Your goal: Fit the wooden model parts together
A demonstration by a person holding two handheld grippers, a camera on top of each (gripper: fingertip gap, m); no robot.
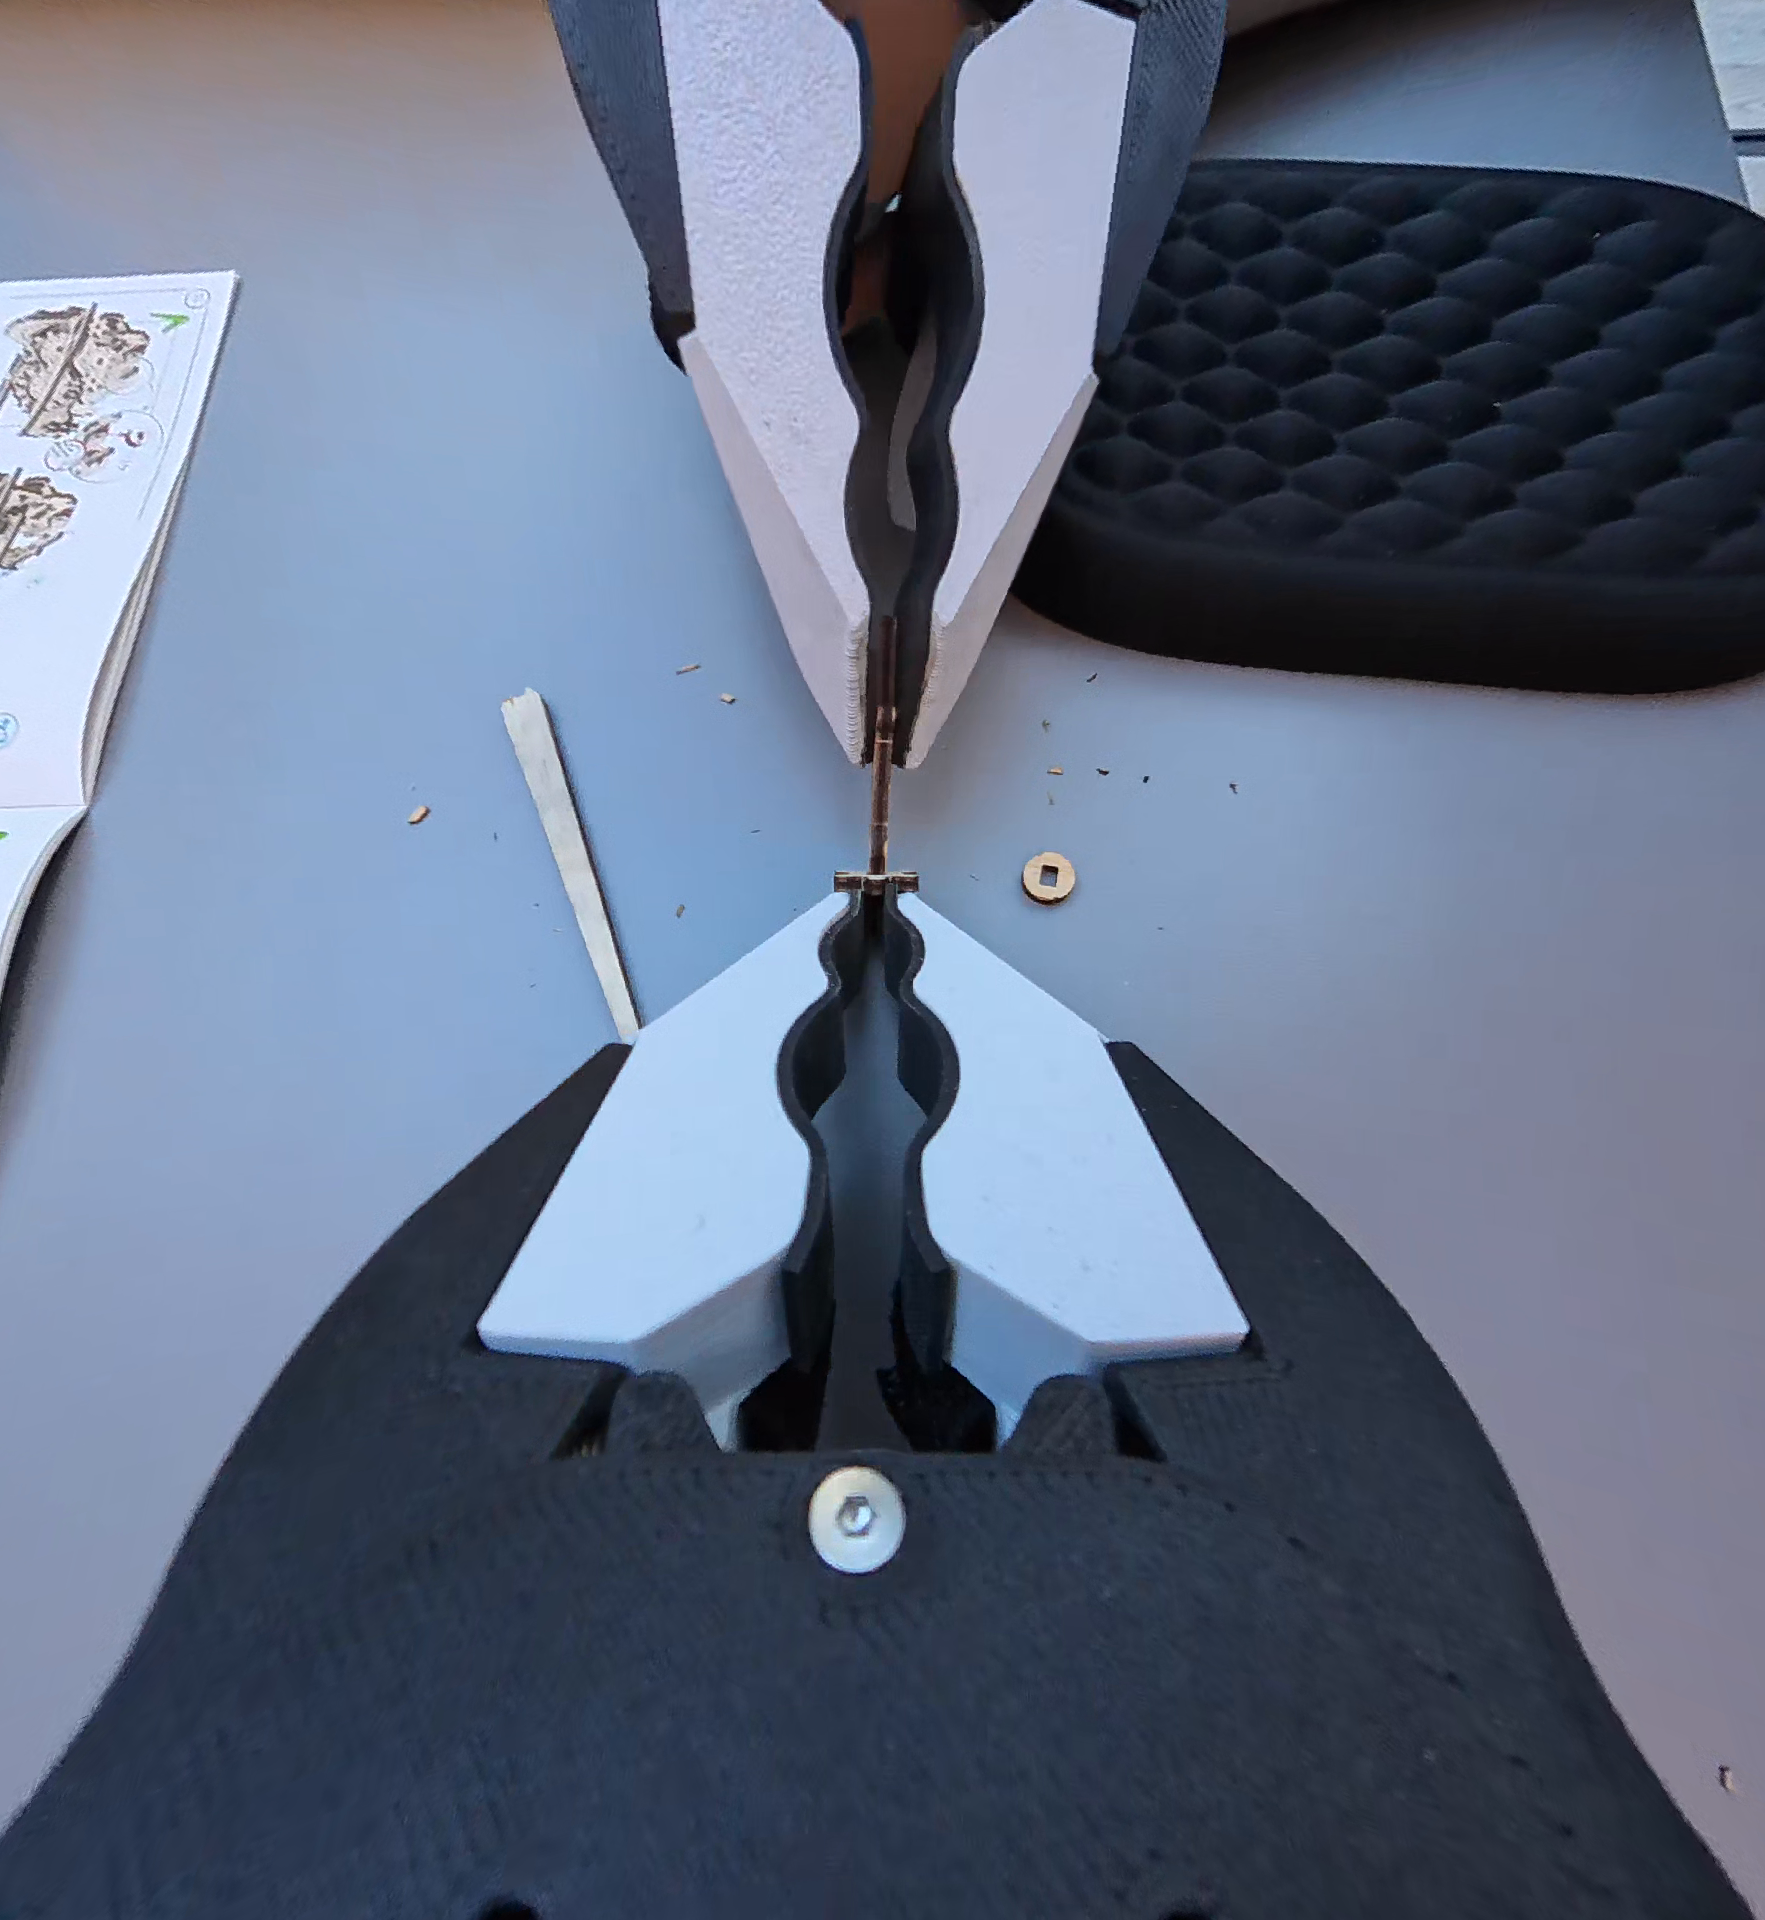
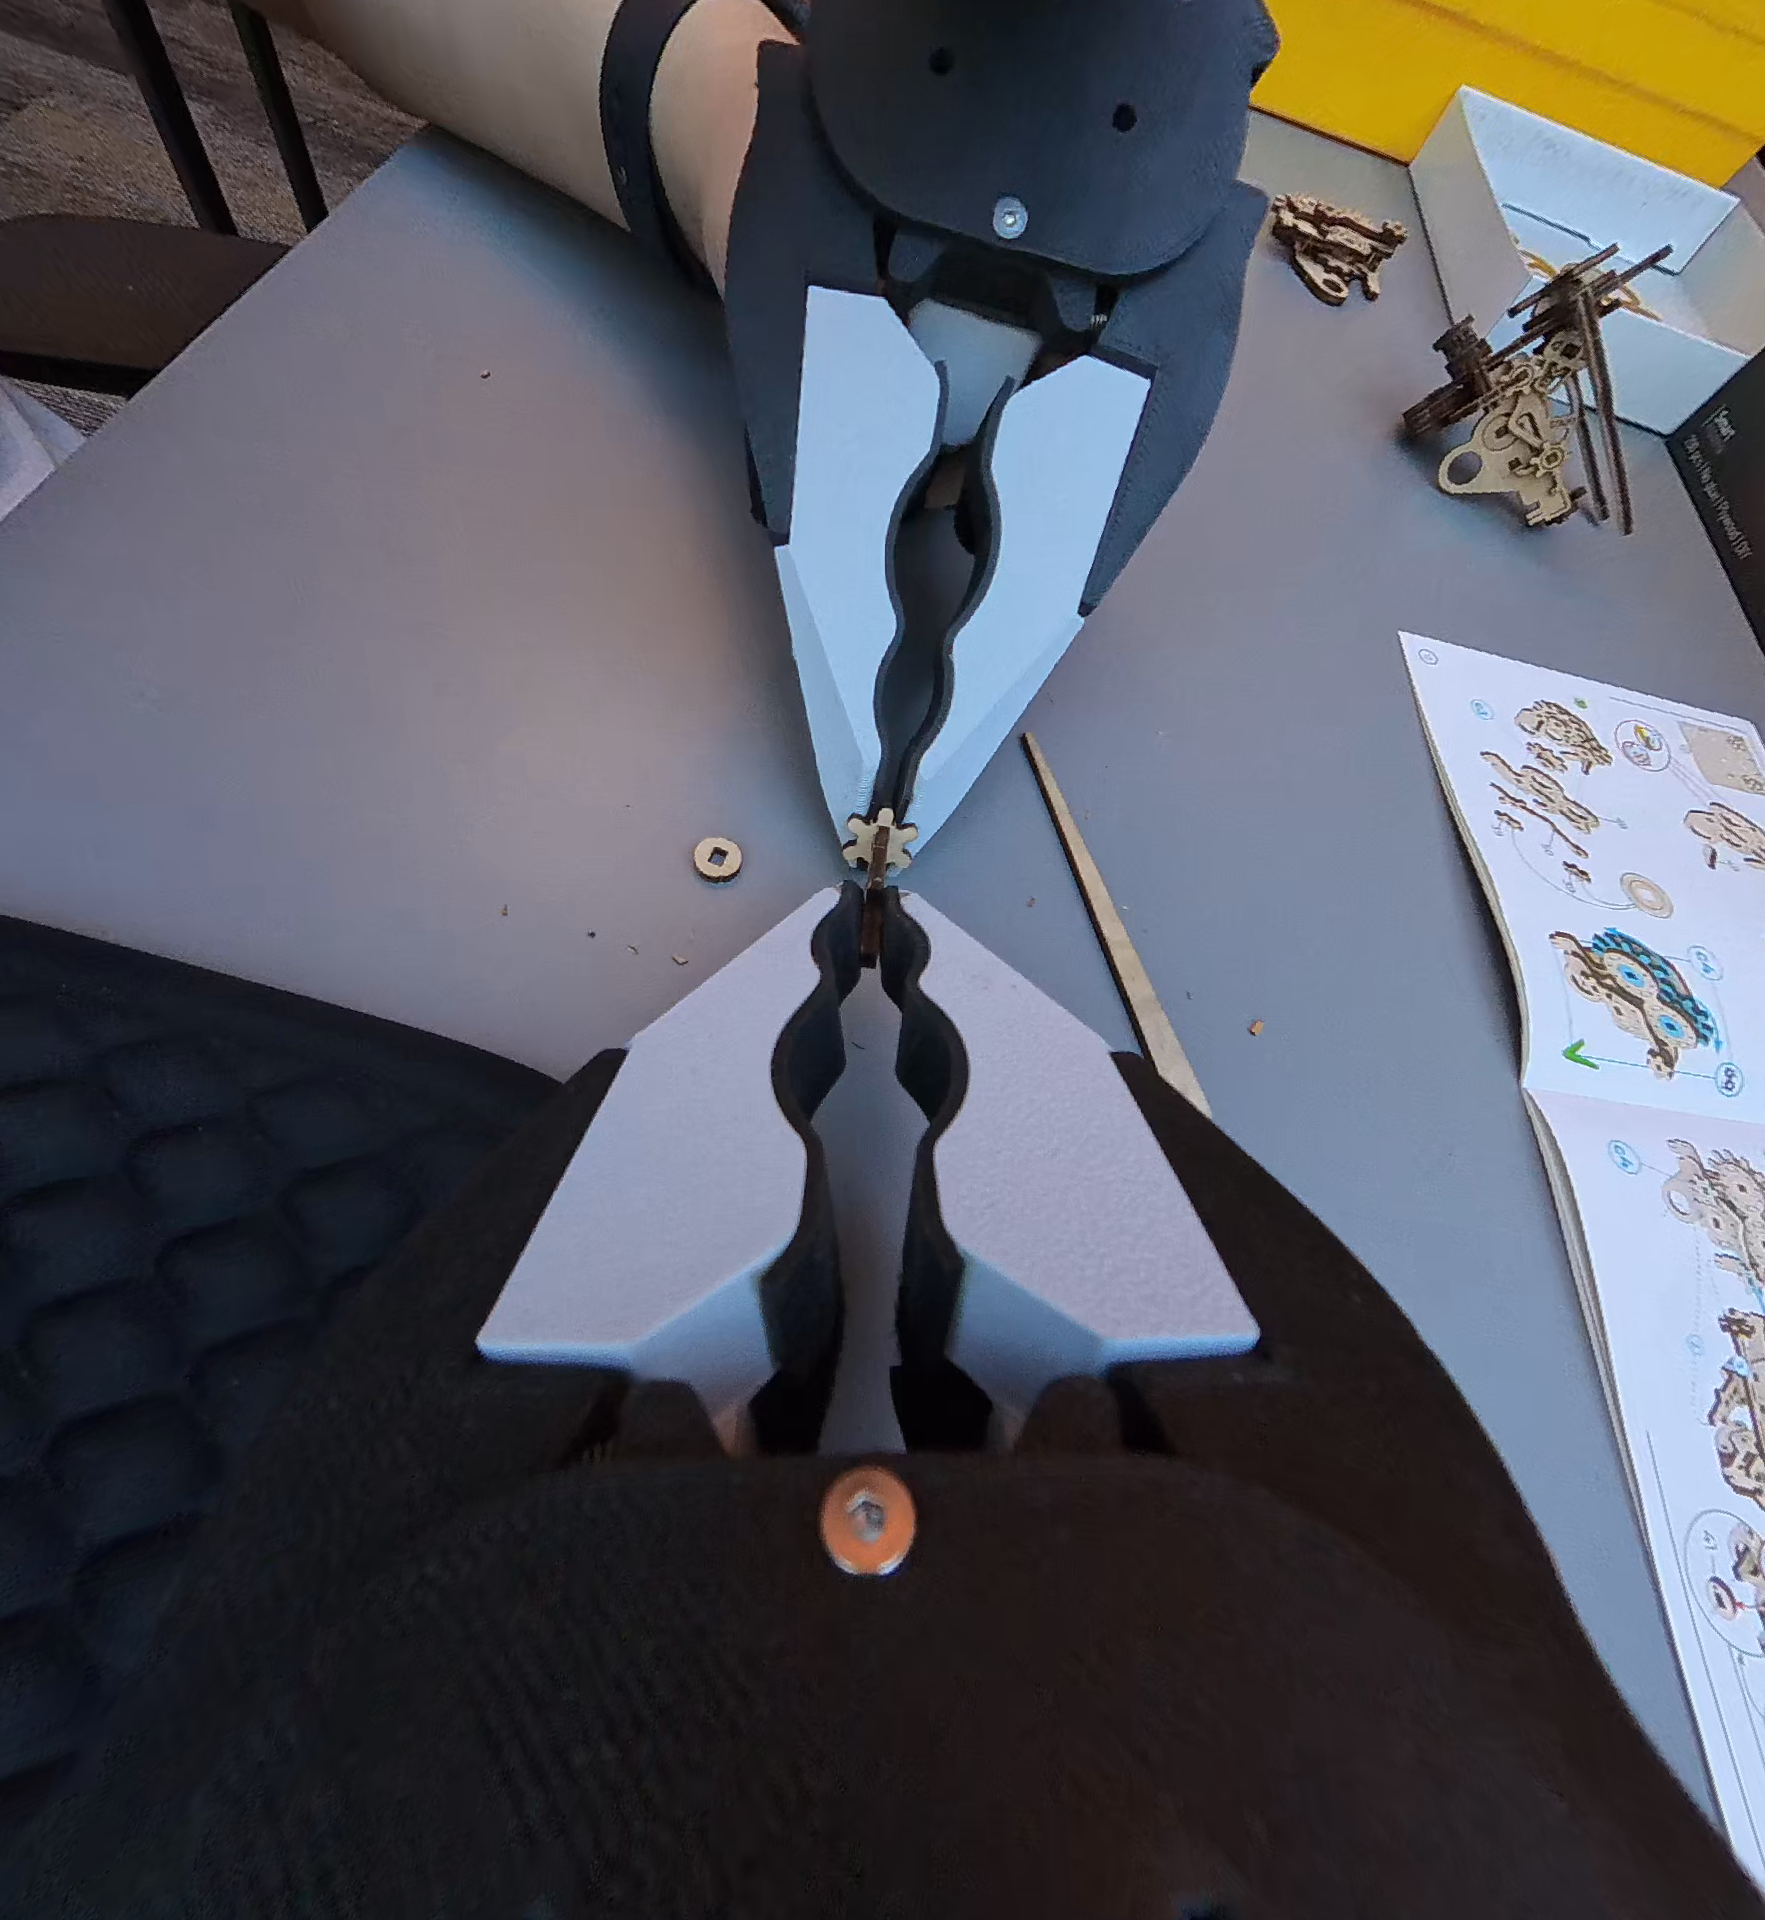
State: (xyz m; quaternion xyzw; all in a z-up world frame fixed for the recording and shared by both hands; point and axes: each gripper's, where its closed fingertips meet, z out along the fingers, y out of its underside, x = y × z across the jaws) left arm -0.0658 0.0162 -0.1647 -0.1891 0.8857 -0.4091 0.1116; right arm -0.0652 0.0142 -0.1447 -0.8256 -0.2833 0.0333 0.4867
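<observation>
My left gripper [image 1: 873,906] is shut on a small wooden gear [image 1: 876,883], seen edge-on at its tips. My right gripper [image 1: 886,743] comes in from the far side, tip to tip, shut on a thin wooden pin [image 1: 878,821]. The pin's free end meets the gear's centre. In the right wrist view my right gripper [image 2: 870,906] grips the dark pin [image 2: 870,935]. The left gripper [image 2: 883,821] opposite it holds the toothed gear [image 2: 880,840] face-on. Both hover just above the grey table [image 2: 338,623].
A round wooden washer [image 1: 1048,879] with a square hole lies close by. A wooden strip [image 1: 566,852] and an instruction booklet [image 1: 47,540] lie to one side, a black honeycomb pad [image 1: 1480,416] to the other. Part-built wooden models [image 2: 1522,416] and a white box [image 2: 1584,208] stand farther off. Only a small space, under 4 cm, lies between the two pairs of fingers.
</observation>
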